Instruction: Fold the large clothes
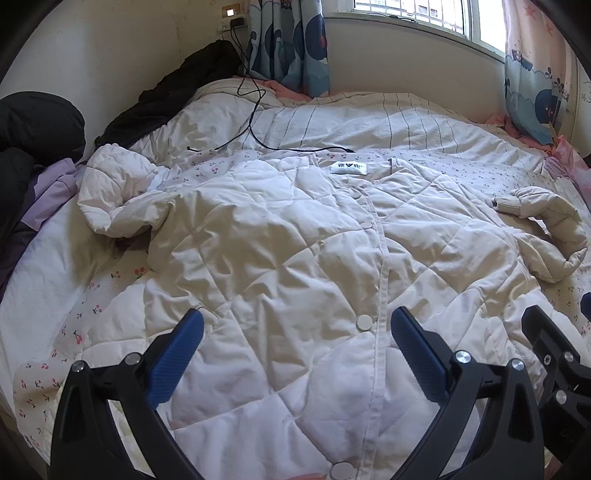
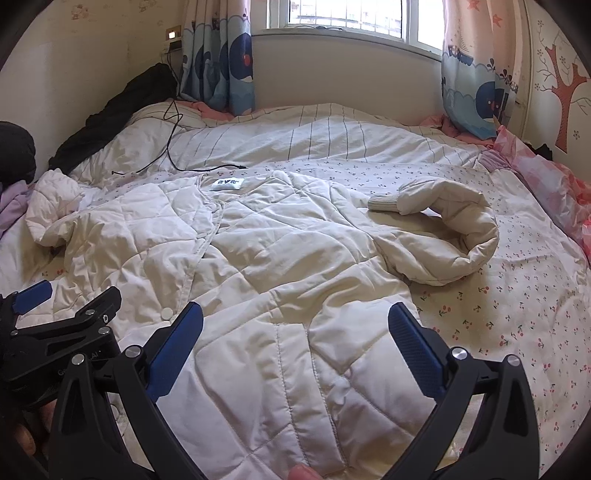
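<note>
Sunlight comes through the window point(image 2: 343, 18) behind the bed point(image 2: 517, 295), where a soft sheet with tiny red cherries is spread out. On it lies my big puffy coat point(image 1: 277, 258) — cream white, stitched into fat diamond shapes, front side up, with round snap buttons point(image 1: 364, 322) down the middle. It has a small white label point(image 1: 348, 168) at the neck, but the letters are too small for me to read.

My left tongs point(image 1: 295, 339) hang over the bottom part of the coat, blue bumpy pads wide apart, holding nothing. My right tongs point(image 2: 295, 332) are spread wide too, over the coat's right side, and nothing is between them. I cannot tell if the tips touch the cloth.

One sleeve point(image 2: 450, 229) curls round like a hook and ends in a ribbed cuff. The other sleeve point(image 1: 114, 192) is scrunched up, so its end is hidden. The coat's bottom edge is cut off behind my tongs.

A thin black cable point(image 1: 258, 140) snakes down from the wall onto a striped blanket point(image 1: 369, 122). Something dark and lumpy point(image 1: 177, 88) sits by the wall — I cannot make out what. Whale curtains point(image 2: 221, 62) hang on both sides.
</note>
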`<action>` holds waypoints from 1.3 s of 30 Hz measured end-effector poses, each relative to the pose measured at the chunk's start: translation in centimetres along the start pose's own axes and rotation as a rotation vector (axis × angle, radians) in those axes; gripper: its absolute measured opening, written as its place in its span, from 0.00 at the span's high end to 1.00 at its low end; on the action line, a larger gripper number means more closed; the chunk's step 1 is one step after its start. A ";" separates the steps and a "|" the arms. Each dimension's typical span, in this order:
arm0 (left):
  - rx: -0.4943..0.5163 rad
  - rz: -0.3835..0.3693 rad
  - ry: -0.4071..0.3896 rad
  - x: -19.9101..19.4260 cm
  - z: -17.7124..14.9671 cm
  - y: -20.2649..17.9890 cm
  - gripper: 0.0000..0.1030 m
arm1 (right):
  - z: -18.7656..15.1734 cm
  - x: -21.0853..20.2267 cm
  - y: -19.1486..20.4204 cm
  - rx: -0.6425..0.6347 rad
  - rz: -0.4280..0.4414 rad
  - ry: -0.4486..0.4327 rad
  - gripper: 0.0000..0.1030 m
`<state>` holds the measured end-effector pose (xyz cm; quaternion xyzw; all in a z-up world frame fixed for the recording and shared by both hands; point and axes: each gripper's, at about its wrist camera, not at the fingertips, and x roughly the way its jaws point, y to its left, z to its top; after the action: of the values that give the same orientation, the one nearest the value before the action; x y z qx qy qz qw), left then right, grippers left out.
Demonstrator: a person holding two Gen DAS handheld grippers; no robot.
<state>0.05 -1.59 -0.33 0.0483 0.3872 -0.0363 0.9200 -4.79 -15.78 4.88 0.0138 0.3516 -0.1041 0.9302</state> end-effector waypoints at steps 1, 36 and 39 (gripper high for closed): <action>-0.001 -0.004 0.001 0.0 0.0 -0.1 0.05 | 0.0 0.1 -0.2 0.002 -0.003 0.001 0.06; -0.012 -0.008 0.022 1.7 1.3 -1.4 0.05 | 0.6 -0.3 -3.0 -0.029 0.030 -0.070 0.06; 0.010 -0.014 0.009 1.7 1.3 -2.0 0.05 | 0.5 -0.2 -2.8 -0.035 0.049 -0.063 0.06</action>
<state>1.92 -3.78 -0.72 0.0504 0.3914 -0.0443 0.9178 -5.16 -18.58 5.50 0.0025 0.3237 -0.0756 0.9431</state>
